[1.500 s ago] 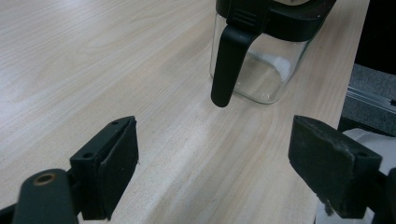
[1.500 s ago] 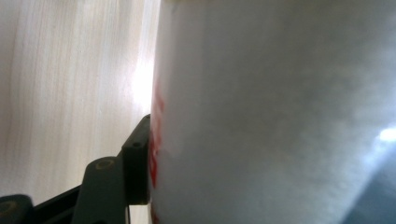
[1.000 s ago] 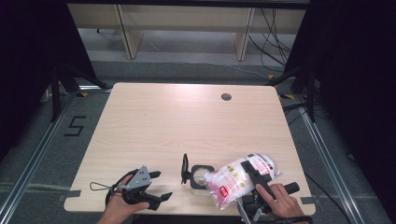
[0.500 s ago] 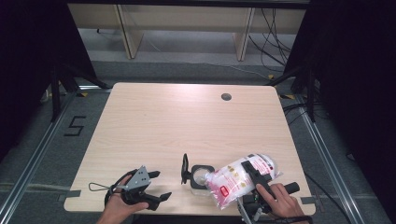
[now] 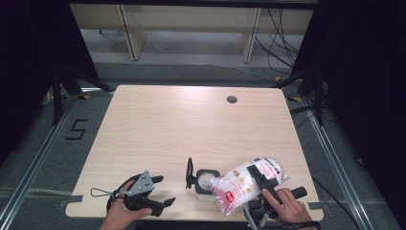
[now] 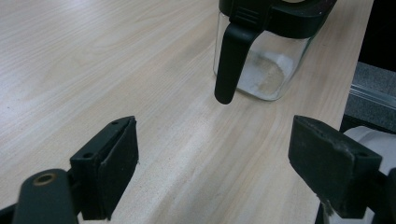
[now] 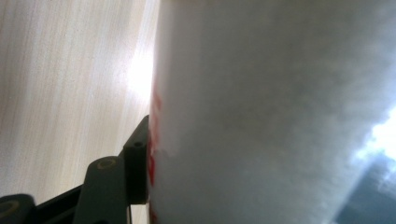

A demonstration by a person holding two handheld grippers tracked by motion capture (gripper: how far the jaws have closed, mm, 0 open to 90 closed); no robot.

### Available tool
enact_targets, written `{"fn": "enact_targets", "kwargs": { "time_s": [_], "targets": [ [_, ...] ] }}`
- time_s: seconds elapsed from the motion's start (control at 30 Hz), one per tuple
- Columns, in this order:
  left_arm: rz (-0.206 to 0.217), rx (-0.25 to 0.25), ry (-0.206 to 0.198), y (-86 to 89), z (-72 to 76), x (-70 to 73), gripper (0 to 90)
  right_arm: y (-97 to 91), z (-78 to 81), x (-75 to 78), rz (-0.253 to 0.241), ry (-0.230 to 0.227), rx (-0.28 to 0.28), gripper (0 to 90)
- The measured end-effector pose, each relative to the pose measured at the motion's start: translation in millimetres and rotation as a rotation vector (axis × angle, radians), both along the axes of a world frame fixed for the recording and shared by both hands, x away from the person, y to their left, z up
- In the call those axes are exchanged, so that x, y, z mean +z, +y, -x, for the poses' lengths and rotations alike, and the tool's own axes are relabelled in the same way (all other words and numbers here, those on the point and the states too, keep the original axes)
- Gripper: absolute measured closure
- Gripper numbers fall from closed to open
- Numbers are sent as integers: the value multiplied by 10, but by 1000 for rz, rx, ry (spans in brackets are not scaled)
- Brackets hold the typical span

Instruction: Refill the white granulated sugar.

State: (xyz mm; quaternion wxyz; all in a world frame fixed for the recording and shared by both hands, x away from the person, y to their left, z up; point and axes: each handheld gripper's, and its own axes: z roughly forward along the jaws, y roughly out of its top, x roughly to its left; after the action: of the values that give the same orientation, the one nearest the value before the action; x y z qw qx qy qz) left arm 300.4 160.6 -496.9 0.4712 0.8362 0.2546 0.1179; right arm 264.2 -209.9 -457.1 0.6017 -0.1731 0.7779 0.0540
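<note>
A clear glass jar (image 5: 207,181) with a black rim stands near the table's front edge, its black lid flap (image 5: 190,173) raised on the left. A plastic bag (image 5: 246,182) of white grains with red print lies tilted, its low end over the jar's mouth. My right gripper (image 5: 257,175) is shut on the bag's middle, held by a hand. In the right gripper view the bag (image 7: 271,116) presses against one finger (image 7: 138,161). My left gripper (image 5: 165,190) stands open left of the jar. In the left gripper view the jar (image 6: 266,70) sits beyond the empty gripper (image 6: 219,154).
The wooden table (image 5: 191,120) has a round cable hole (image 5: 232,99) at the back right. A floor mark shaped like a 5 (image 5: 76,129) lies to the left. Shelf legs and cables stand behind the table. The jar sits close to the front edge.
</note>
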Motion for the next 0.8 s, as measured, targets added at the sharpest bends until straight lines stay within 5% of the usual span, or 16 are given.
{"fn": "enact_targets", "kwargs": {
  "time_s": [0.13,0.33,0.4,0.5,0.63,0.73,0.8],
  "targets": [
    [13,22,18,-7,23,-5,159,6,11,12,8,21,-19,406],
    [-16,5,-12,24,5,9,159,7,6,12,20,25,-16,407],
    [28,33,12,-2,28,-5,159,2,6,0,22,35,-30,407],
    [-15,15,-4,20,14,4,159,-18,18,-10,15,42,-56,407],
    [-14,21,4,19,18,1,159,-20,5,-14,-1,22,-33,407],
    [-9,22,-2,20,17,2,159,2,-11,12,38,-5,9,408],
    [8,21,0,10,21,-1,159,15,14,35,69,41,-41,408]
  ]
}}
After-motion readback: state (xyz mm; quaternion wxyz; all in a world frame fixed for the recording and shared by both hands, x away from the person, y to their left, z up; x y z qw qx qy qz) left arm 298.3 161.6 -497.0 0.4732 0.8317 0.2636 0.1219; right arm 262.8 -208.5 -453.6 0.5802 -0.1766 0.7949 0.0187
